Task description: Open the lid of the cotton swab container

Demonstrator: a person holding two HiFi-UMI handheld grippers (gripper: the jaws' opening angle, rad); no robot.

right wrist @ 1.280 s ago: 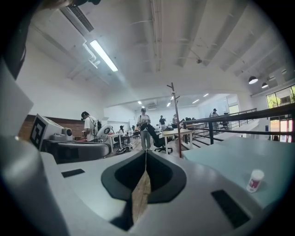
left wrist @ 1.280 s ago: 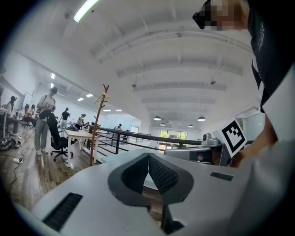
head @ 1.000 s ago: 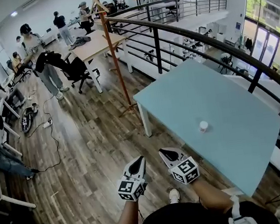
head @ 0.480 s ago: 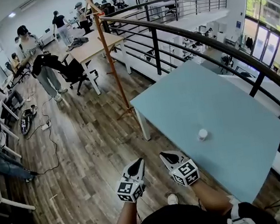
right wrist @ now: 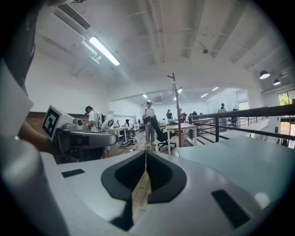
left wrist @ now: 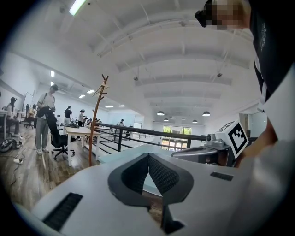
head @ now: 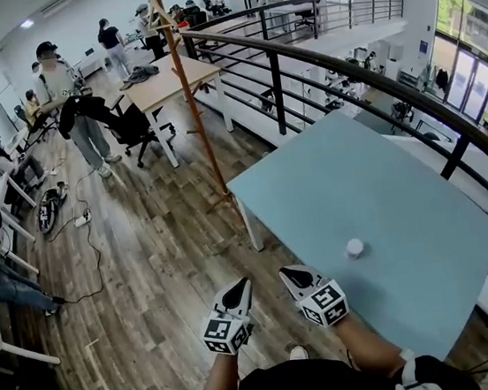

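Observation:
A small white round cotton swab container (head: pixel 354 247) stands alone on the light blue table (head: pixel 378 199), near its front part. My left gripper (head: pixel 242 284) hangs shut over the wooden floor, left of the table's near corner. My right gripper (head: pixel 289 274) is shut too, with nothing in it, close beside the left one and a short way left of the container. In the left gripper view my jaws (left wrist: pixel 148 156) meet at their tips with nothing between them. The right gripper view shows my jaws (right wrist: pixel 146 152) closed and the container (right wrist: pixel 262 199) at the lower right edge.
A black metal railing (head: pixel 372 83) runs behind the table along a drop. A wooden coat stand (head: pixel 183 73) rises left of the table. Further back stand a wooden desk (head: pixel 171 79), a black office chair (head: pixel 132 120) and several people (head: pixel 65 88). Cables (head: pixel 78 220) lie on the floor.
The view has shifted a little, so the table and container sit slightly lower and further left in the picture. Both grippers stay shut and side by side.

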